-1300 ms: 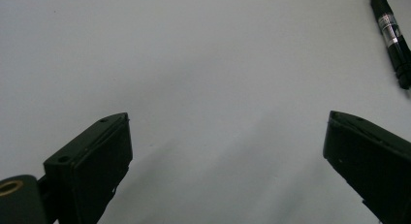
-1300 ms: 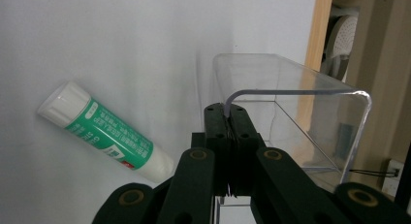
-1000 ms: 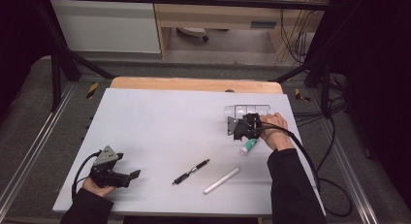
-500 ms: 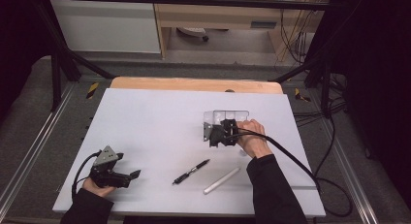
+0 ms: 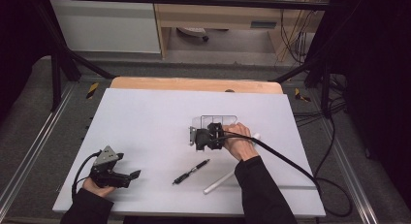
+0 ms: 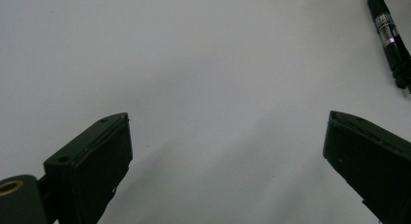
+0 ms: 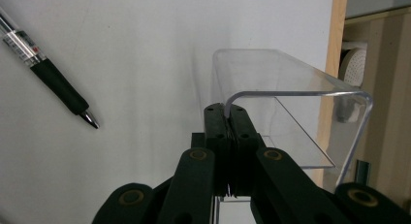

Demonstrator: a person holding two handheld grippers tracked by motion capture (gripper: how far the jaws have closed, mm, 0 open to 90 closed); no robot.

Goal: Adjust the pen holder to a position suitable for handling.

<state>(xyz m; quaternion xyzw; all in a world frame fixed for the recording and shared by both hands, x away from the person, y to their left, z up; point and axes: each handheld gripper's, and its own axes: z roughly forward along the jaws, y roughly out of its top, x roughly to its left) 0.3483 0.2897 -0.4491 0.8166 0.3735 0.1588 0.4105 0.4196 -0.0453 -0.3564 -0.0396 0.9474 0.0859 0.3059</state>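
Two tongs work here: right tongs [image 7: 228, 118] clamp one wall of the clear tray [image 7: 291, 95] at frame centre; left tongs [image 6: 228, 151] stand wide, lower left.

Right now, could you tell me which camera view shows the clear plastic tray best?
The right gripper view: the clear plastic tray sits close up, its wall pinched by the right tool. In the high view the tray is small and partly hidden by that tool.
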